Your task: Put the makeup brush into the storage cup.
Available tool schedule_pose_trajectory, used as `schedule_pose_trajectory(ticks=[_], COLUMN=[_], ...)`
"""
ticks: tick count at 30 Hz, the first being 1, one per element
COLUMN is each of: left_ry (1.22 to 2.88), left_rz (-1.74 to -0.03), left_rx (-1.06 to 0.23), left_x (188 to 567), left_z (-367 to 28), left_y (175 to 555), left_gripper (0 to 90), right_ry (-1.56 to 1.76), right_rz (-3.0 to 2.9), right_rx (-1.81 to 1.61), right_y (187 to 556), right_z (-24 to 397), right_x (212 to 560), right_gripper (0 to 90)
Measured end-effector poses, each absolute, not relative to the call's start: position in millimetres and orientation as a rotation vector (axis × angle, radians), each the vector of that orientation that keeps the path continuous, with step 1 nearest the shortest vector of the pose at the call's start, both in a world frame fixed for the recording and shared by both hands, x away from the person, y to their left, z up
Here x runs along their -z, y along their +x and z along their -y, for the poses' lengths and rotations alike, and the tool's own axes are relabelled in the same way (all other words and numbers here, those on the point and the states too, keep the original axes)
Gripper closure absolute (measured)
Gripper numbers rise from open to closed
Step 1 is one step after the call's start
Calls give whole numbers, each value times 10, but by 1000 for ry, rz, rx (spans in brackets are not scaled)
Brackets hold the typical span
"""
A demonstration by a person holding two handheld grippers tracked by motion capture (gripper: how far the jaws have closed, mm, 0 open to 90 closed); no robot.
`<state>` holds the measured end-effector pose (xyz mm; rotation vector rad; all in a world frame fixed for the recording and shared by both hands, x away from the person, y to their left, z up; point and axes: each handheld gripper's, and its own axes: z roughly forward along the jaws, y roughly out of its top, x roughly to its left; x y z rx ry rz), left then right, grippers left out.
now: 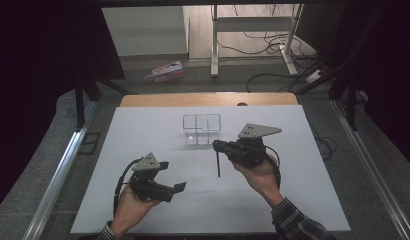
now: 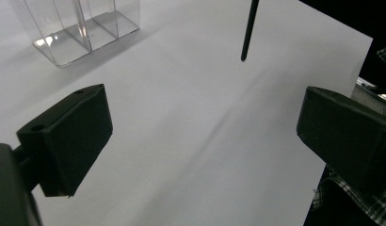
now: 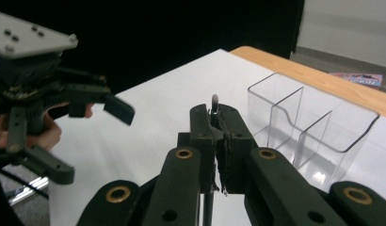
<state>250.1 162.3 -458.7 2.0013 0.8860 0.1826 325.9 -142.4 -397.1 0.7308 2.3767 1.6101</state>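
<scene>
A white table point(image 1: 143, 130) was seen from the high view, with a clear plastic organiser point(image 1: 202, 129) set toward its far middle, divided into compartments. The right gripper point(image 1: 219, 146) was held just in front of and to the right of the organiser, its jaws pressed together on a thin black pen point(image 1: 218, 164), which hung down from the jaws with its tip toward the table surface. In the right gripper view the jaws were seen closed tight around the pen's upper end point(image 3: 214, 101), with the organiser point(image 3: 313, 127) just beyond and to the right. The left gripper point(image 1: 174, 176) was held nearer the person, well apart from the organiser, its jaws spread wide with nothing between them. In the left gripper view the two black jaws stood far apart over bare table point(image 2: 191, 141), the organiser point(image 2: 83, 28) lay at upper left, and the pen's lower end point(image 2: 248, 33) was seen hanging at the top. A patterned pink box point(image 1: 165, 71) lay on the floor beyond the table
</scene>
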Motion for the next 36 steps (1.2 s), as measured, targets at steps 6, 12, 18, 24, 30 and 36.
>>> schedule_pose_trajectory(ticks=[6,12,18,24,30,36], left_ry=[2040,2032,2057,2095,2120,2148], left_rz=[-886,-899,-919,-920,-922,-927], left_rx=[-235,-255,-279,-321,-362,-402], left_x=[4629,4675,4734,4760,4782,4802], left_z=[-1653,-1714,-1741,-1747,-1753,-1773], left_y=[2437,2397,2368,2332,2299,2266], left_gripper=[27,20,20,21,21,21], right_ry=[757,780,781,782,779,796], right_rz=[-2321,-2269,-2251,-2237,-2219,-2199], right_rx=[-1662,-1690,-1695,-1706,-1726,-1752], right_y=[3360,3473,3553,3617,3672,3752], right_z=[1448,1444,1412,1374,1348,1337], right_x=[3965,3967,3957,3919,3894,3873], right_gripper=[853,853,853,853,853,853])
